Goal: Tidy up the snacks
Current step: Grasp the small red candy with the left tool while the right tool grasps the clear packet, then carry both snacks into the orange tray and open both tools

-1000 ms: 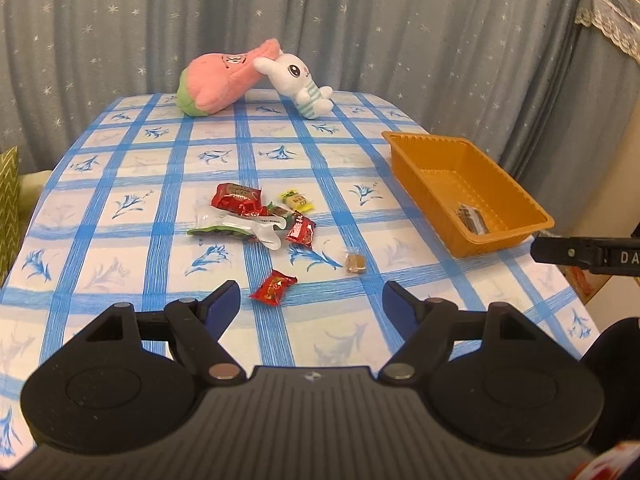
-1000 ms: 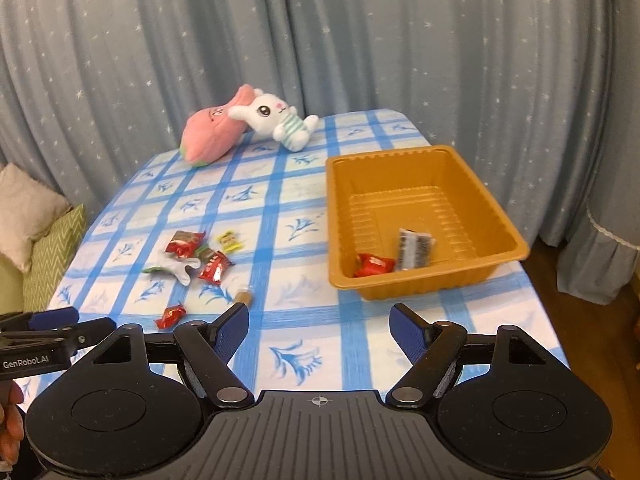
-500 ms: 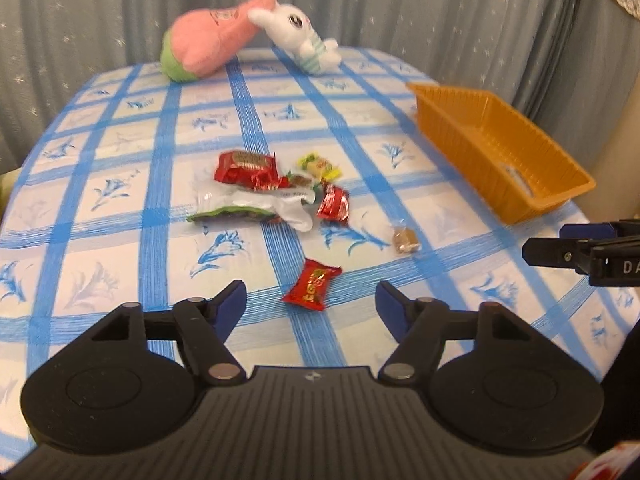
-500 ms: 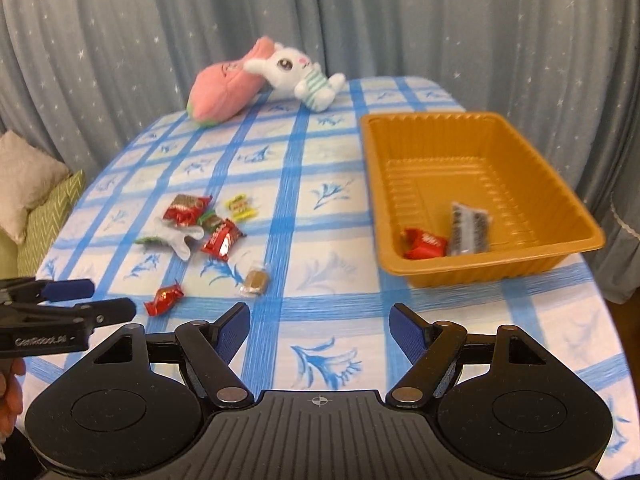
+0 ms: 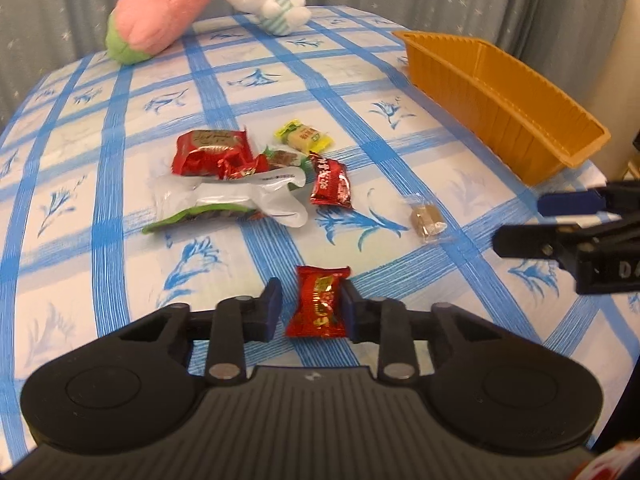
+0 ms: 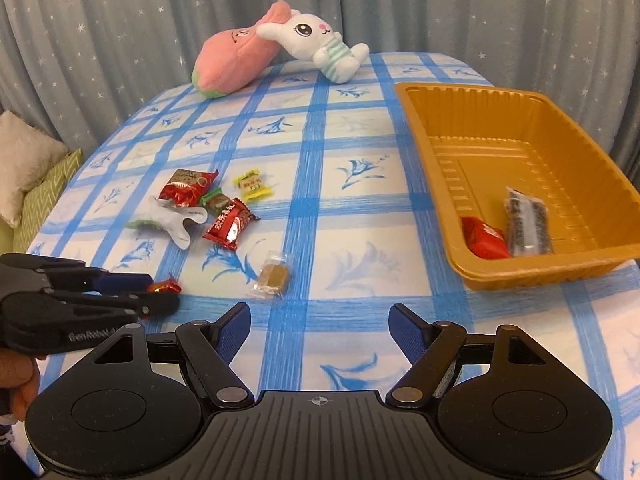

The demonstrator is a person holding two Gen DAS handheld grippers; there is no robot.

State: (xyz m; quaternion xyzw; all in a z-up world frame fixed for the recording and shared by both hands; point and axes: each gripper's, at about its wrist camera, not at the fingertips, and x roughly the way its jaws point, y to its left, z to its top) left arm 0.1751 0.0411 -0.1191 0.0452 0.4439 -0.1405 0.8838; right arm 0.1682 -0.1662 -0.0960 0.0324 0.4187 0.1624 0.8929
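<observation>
**Left fingers closed around a red candy, right fingers wide above the tabletop**

In the left wrist view we see our left gripper [image 5: 308, 312] with its fingers just closed in on a small red candy [image 5: 317, 303], which lies on the tabletop [image 5: 120, 184] between them. One finger touches the wrapper; on the other side we cannot tell if there is contact. The right wrist view shows this same gripper [image 6: 160, 296] from the side, with only a corner of the red wrapper [image 6: 165, 287] visible past its fingers.

Our right gripper [image 6: 319, 328] has its fingers wide and nothing between them. Just ahead of it lies a brown candy in clear wrap [image 6: 272, 276].

Further off sits the pile of snacks [image 5: 244, 180]: red packets, a yellow candy and a white pouch.

Only the right wrist view looks into the orange tray [image 6: 540, 272]: a red packet [image 6: 484, 238] and a dark packet [image 6: 526, 222] lie inside. From the left wrist view the tray [image 5: 500, 108] shows only its outer wall.

A pink plush [image 6: 232, 58] and a white rabbit plush [image 6: 316, 42] lie at the far edge.
</observation>
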